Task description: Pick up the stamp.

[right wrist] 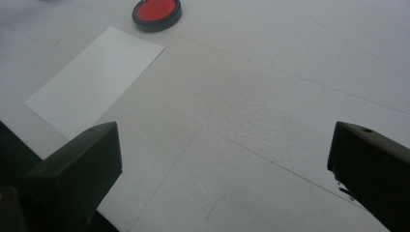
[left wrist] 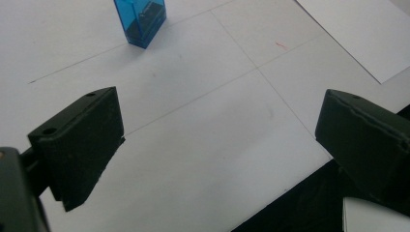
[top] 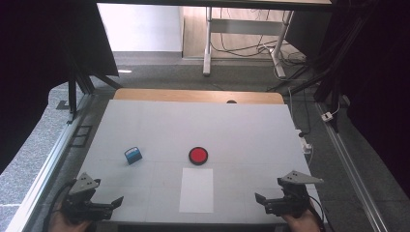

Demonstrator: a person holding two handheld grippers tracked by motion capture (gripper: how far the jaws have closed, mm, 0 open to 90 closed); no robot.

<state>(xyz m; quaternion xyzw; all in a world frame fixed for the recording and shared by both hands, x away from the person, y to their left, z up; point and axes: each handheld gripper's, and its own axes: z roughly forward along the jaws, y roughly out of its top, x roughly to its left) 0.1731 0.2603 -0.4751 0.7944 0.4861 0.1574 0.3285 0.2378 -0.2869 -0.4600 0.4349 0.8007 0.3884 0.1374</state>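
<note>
High view puts my left tongs [top: 113,203] and right tongs [top: 263,199] spread, empty; blue box [top: 133,155] stands upright ahead on the table [top: 241,125], so I judge a careless reach could topple it.

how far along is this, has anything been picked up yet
Nothing looks done yet. The blue box, the red round pad and the white sheet all lie untouched on the table. In hand: nothing; the left tool and right tool sit open at the near edge, apart from everything. All the handling of these things is still left.
</note>
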